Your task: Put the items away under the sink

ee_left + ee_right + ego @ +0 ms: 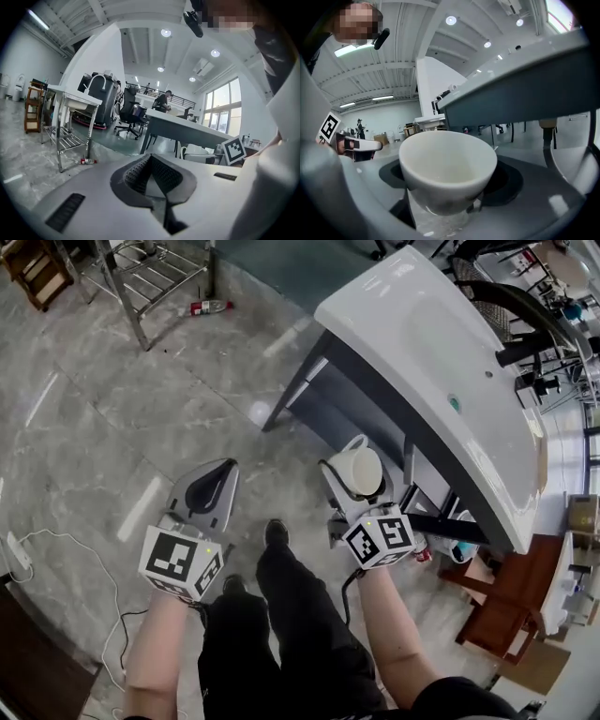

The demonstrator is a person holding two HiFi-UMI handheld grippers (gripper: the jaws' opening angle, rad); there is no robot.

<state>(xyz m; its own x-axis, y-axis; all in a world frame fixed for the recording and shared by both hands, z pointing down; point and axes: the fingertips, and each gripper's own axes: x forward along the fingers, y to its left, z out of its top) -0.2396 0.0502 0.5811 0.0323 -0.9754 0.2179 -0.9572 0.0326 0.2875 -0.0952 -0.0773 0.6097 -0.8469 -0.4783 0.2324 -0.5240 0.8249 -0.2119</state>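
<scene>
- The right gripper (356, 486) is clamped on a white cup (447, 164), its jaws spread wide around the cup's lower body. The cup is mouth-up, probably so that it can be set down on its base without being turned.
- The cup is in the air, carried low and just beside the front edge of the white sink (441, 343). That height suits the open space in the grey frame (323, 395) beneath the basin – the likely place for it.
- The left gripper (208, 491) has its jaws pressed together with nothing between them. It hangs over the floor (112, 409), well apart from the sink – kept out of the way, I judge.
</scene>
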